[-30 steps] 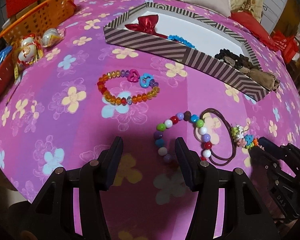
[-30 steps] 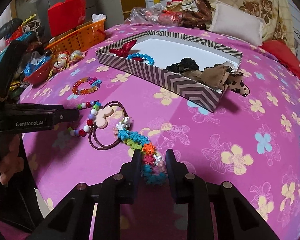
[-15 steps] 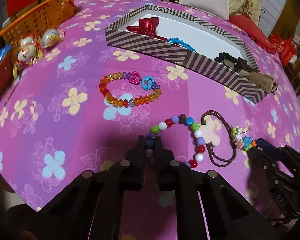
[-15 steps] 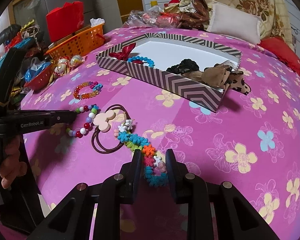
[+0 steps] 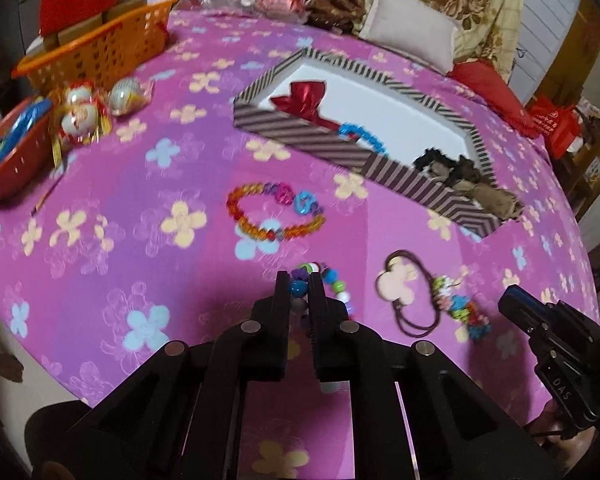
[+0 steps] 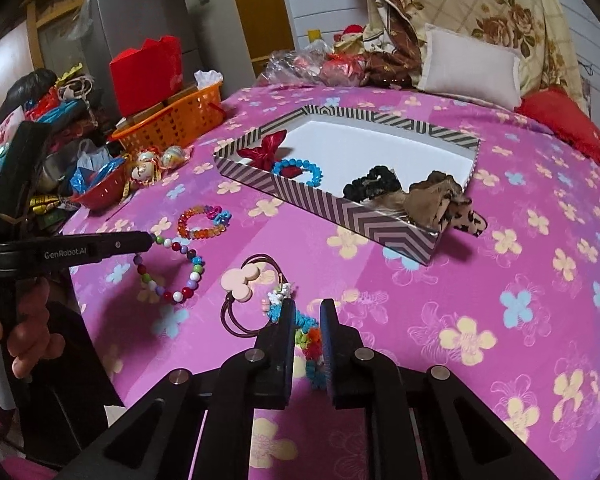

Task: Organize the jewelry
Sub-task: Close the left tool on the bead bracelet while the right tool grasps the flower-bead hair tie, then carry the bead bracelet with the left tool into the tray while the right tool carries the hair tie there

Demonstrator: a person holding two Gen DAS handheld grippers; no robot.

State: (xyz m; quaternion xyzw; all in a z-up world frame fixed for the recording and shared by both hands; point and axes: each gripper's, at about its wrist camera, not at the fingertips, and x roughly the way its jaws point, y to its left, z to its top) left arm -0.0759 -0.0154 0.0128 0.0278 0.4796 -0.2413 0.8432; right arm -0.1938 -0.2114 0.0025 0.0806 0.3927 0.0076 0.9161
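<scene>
My left gripper (image 5: 300, 286) is shut on a multicoloured bead bracelet (image 5: 332, 280) and lifts it off the pink flowered cloth; in the right wrist view the bracelet (image 6: 180, 276) hangs from the gripper (image 6: 150, 240). My right gripper (image 6: 304, 316) is shut on a colourful flower-bead bracelet (image 6: 310, 340), which also shows in the left wrist view (image 5: 460, 312). A brown hair tie with a pink charm (image 6: 240, 280) lies beside it. An orange crystal bracelet (image 5: 274, 210) lies on the cloth. The striped box (image 6: 340, 204) holds a red bow (image 6: 266, 148), a blue bracelet (image 6: 300, 170) and scrunchies (image 6: 374, 182).
An orange basket (image 5: 100, 46) and a red bowl (image 5: 14, 152) with wrapped trinkets stand at the far left. Pillows (image 6: 470, 68) and bags line the back. A leopard scrunchie (image 6: 460, 216) hangs over the box's right corner. The table edge runs close below both grippers.
My left gripper closed on the bead bracelet and has lifted it up and left, off the hair tie. My right gripper stays shut on the flower-bead bracelet and has risen slightly.
</scene>
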